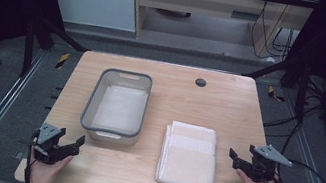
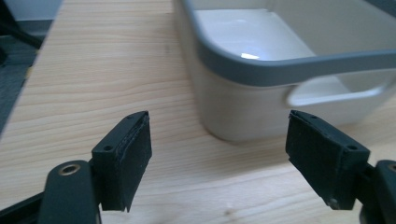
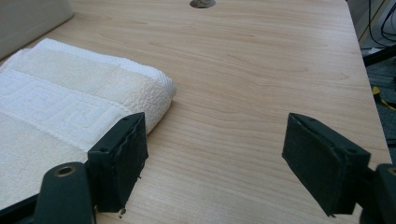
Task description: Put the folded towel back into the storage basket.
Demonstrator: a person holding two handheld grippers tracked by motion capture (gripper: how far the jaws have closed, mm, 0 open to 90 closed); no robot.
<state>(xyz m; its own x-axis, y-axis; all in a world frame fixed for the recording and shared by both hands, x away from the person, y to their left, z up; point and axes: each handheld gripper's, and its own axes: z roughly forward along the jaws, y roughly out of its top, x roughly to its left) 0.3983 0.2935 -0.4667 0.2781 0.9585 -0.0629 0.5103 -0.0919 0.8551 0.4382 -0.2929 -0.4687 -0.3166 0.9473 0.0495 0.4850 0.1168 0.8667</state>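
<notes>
Both hand-held grippers spread and empty, folded towel sitting just inside your right one.

Your right hand-held gripper (image 1: 246, 163) hovers at the desk's (image 1: 229, 108) near right edge, jaws wide apart, nothing between them; the folded towel (image 1: 188, 156) lies just to its left, long axis running away from you, so that hand is clearly the nearer. In the right gripper view the towel's (image 3: 70, 107) far corner sits right beside the left-hand jaw. Your left hand-held gripper (image 1: 71, 145), equally spread and holding nothing, points at the near end of the grey-rimmed tub (image 1: 119, 100), just ahead and slightly right of it, handle cut-out (image 2: 336, 91) facing you. No brand, label or readable writing anywhere; the towel carries only a woven key-pattern band.
</notes>
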